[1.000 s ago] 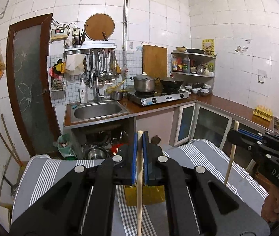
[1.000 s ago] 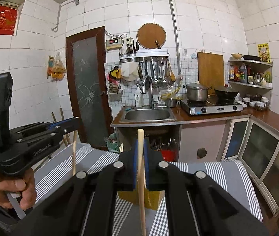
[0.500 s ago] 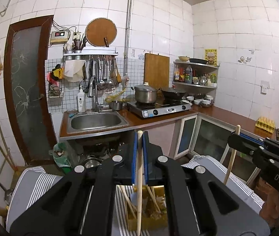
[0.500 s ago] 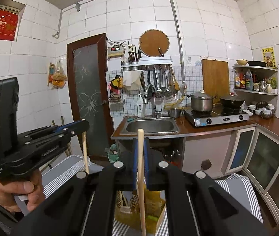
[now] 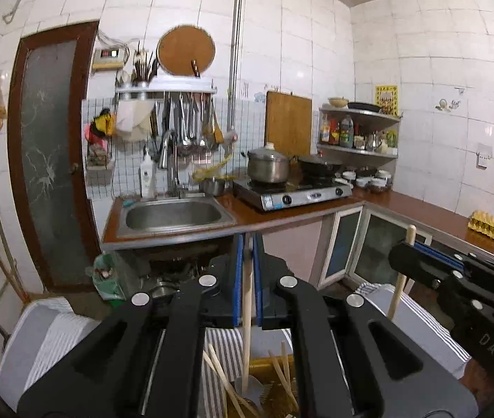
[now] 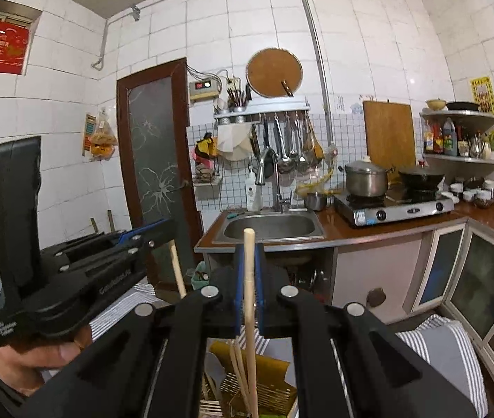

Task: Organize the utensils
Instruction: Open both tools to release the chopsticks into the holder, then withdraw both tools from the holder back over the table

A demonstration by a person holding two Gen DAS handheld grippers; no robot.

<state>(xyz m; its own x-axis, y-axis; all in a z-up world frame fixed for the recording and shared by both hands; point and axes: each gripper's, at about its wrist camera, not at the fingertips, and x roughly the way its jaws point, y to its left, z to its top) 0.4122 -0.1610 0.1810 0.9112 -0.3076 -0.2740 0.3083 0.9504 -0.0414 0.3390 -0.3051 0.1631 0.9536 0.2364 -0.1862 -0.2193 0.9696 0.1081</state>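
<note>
Utensils first: two pale wooden sticks, each clamped upright in a claw. Left gripper (image 5: 247, 278) has its blue-padded jaws pinched narrow on a long pale wooden utensil handle (image 5: 247, 317), which drops toward 6 o'clock; its lower end meets a whitish spoon-like shape, but I cannot tell if they are one piece. Vertical hold likely so it slides straight into the yellow utensil holder box (image 5: 264, 365) below, where loose wooden chopsticks (image 5: 219, 372) already lean. Right gripper (image 6: 248, 289) is likewise closed tight on a second pale wooden stick (image 6: 249, 299), top end poking up at 12 o'clock, lower end running down among the sticks in the yellow holder (image 6: 268, 362). Holder sits on a grey-and-white striped cloth (image 6: 445, 348). At 9 o'clock in the right view, the left gripper's black body with a person's hand (image 6: 34, 358) under it. Beyond at 12 o'clock: steel sink (image 6: 271, 224), gas stove with steel pot (image 6: 365, 177).
</note>
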